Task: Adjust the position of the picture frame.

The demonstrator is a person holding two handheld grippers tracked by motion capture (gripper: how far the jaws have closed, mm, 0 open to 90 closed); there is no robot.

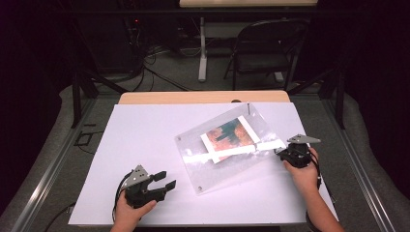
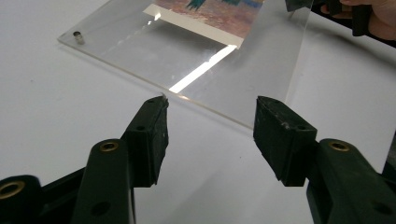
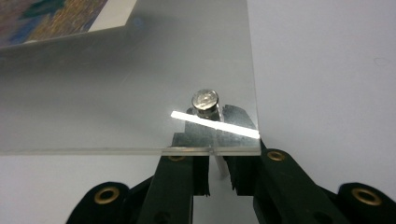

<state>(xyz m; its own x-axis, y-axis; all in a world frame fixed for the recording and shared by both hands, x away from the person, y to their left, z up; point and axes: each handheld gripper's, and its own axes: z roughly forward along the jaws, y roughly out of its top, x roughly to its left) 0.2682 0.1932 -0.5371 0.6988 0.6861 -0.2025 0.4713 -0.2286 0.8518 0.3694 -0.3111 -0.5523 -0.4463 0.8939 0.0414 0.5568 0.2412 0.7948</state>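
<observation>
**Clear frame pinched at one corner, other gripper waiting open**

A clear acrylic picture frame (image 1: 227, 147) is lying slantwise on the white surface (image 1: 145, 145), right of the middle, with a print (image 1: 228, 137) in orange and teal sandwiched inside it and small metal studs at its corners. In the high view its near right corner is resting at the right gripper (image 1: 280, 152), while the rest of the sheet is stretching away to the left and toward the far edge.

The right gripper view is showing that gripper (image 3: 217, 175) pressing its jaws close together just under the frame's (image 3: 130, 79) edge, pinching what looks like the post below one corner stud (image 3: 205, 100); a thin pale piece is sitting in the narrow gap between the pads. The person's right hand (image 1: 302, 171) is holding the tool from the near side.

The left gripper (image 1: 164, 180) is sitting near the front left of the surface, well apart from the frame in the high view, held by the left hand (image 1: 133, 205). Its jaws are standing spread with nothing between them. In the left gripper view it (image 2: 210, 135) is pointing at the frame's (image 2: 233, 70) near edge, which is lying just beyond the fingertips without touching them, another corner stud (image 2: 79, 37) showing farther off.
</observation>
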